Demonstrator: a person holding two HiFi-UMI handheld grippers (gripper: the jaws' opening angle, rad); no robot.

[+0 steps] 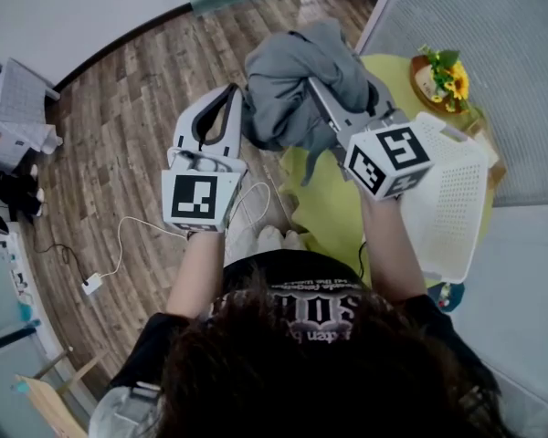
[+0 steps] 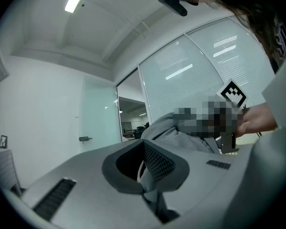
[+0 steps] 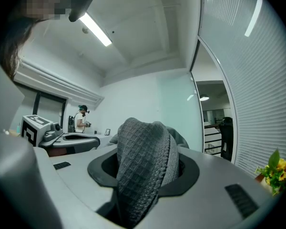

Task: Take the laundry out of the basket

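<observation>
A grey garment (image 1: 297,85) hangs in the air between both grippers, above the wooden floor and left of the white laundry basket (image 1: 447,199). My left gripper (image 1: 238,92) is shut on a thin edge of it; in the left gripper view that strip of cloth (image 2: 152,197) is pinched between the jaws and the bulk (image 2: 167,128) bunches beyond. The right gripper (image 1: 316,86) is shut on a thick waffle-knit fold (image 3: 143,156) that fills the gap between its jaws. What lies inside the basket is hidden behind the right gripper's marker cube.
The basket rests on a yellow-green round surface (image 1: 333,203). A pot of sunflowers (image 1: 443,76) stands at its far edge. A white cable with an adapter (image 1: 91,284) lies on the floor at left, near a white cabinet (image 1: 14,108). Another person (image 3: 80,118) stands far off.
</observation>
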